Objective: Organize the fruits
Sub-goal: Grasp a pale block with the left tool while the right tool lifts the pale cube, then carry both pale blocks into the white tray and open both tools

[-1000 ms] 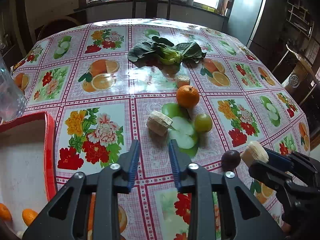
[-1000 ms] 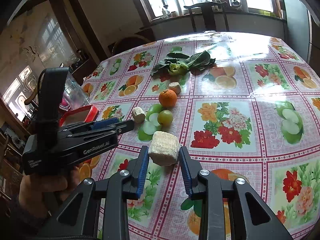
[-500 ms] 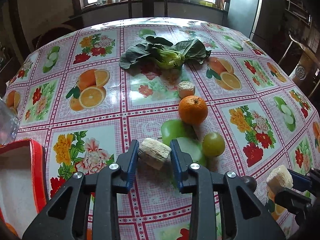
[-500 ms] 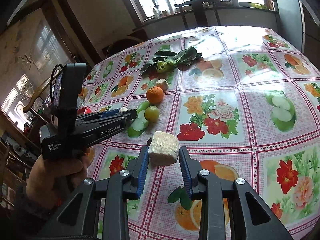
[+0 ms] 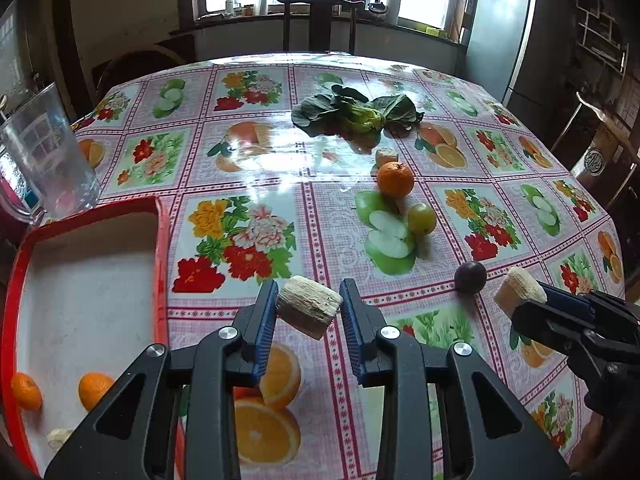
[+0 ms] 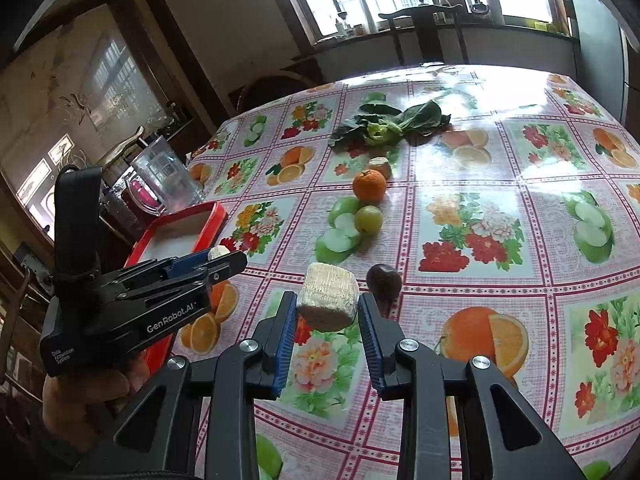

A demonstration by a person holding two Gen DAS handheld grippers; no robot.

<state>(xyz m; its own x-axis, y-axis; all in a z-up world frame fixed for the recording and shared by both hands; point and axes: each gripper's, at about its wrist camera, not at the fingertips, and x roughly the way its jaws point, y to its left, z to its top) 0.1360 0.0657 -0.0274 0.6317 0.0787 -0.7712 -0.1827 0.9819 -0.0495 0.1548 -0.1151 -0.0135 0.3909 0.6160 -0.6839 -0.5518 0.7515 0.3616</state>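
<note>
My left gripper (image 5: 309, 307) is shut on a pale sugarcane piece (image 5: 309, 306) and holds it above the table, right of the red tray (image 5: 160, 264). My right gripper (image 6: 327, 312) is shut on another pale sugarcane piece (image 6: 328, 296), also lifted; it shows in the left wrist view (image 5: 520, 292). On the table lie an orange (image 5: 395, 179), a green round fruit (image 5: 421, 218), a dark purple fruit (image 5: 471, 277) and a third pale piece (image 5: 386, 157). The tray holds two small oranges (image 5: 94, 390) and a pale piece (image 5: 58, 438).
Leafy greens (image 5: 356, 114) lie at the table's far middle. A clear plastic jug (image 5: 48, 152) stands behind the tray at the left edge. A chair (image 5: 318, 20) stands at the far side. The table's right edge drops off near a metal cabinet (image 5: 600, 160).
My left gripper closed on the pale piece that lay by the printed apple, lifted it and drew back toward the tray. My right gripper stayed shut on its piece.
</note>
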